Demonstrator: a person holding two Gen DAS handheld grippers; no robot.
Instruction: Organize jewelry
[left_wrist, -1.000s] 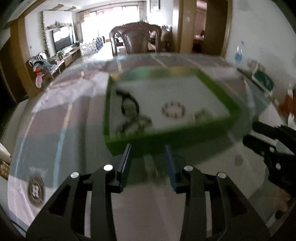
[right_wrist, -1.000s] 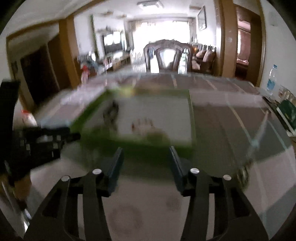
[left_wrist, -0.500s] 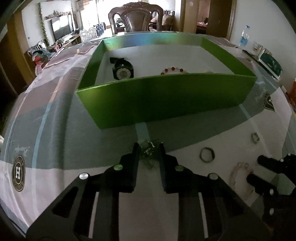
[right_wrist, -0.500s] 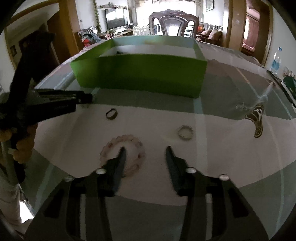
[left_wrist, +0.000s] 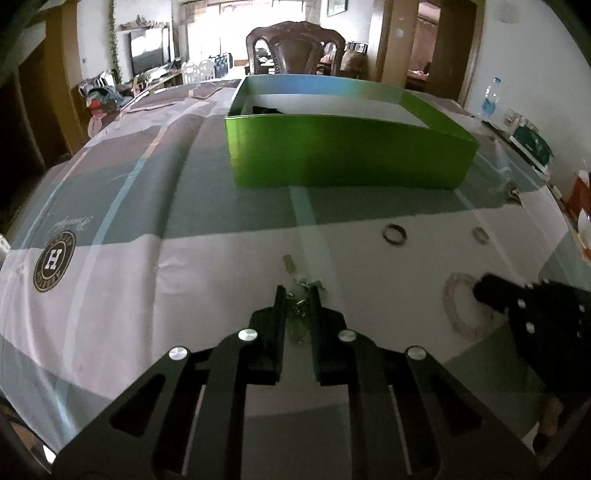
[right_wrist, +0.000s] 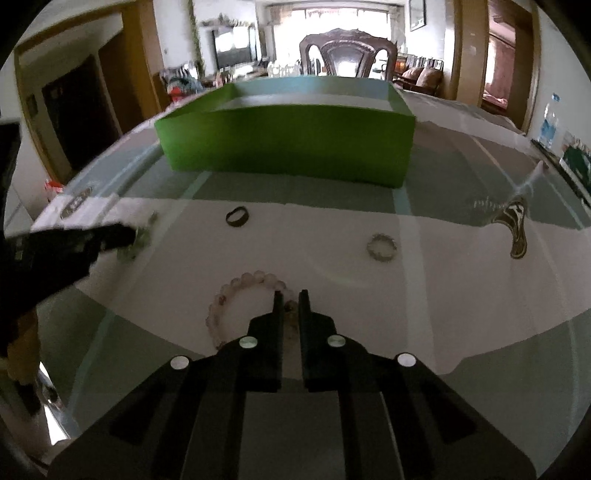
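A green box (left_wrist: 347, 155) stands on the table ahead, also in the right wrist view (right_wrist: 288, 144). My left gripper (left_wrist: 299, 295) is shut on a tangled silver chain (left_wrist: 301, 306) on the cloth. My right gripper (right_wrist: 287, 299) is shut on the right side of a pale pink bead bracelet (right_wrist: 236, 288), which also shows in the left wrist view (left_wrist: 458, 310). A dark ring (right_wrist: 236, 215) and a silver ring (right_wrist: 381, 247) lie between the grippers and the box; the left wrist view shows both, dark ring (left_wrist: 394, 235) and silver ring (left_wrist: 481, 235).
The tablecloth (left_wrist: 110, 295) is grey and white with a round logo (left_wrist: 54, 260). A wooden chair (left_wrist: 295, 51) stands behind the table. A water bottle (left_wrist: 490, 101) and small items sit at the far right edge.
Both grippers dropped toward the table and pulled back from the box. The left one closed on the chain; the right one closed on the bead bracelet.
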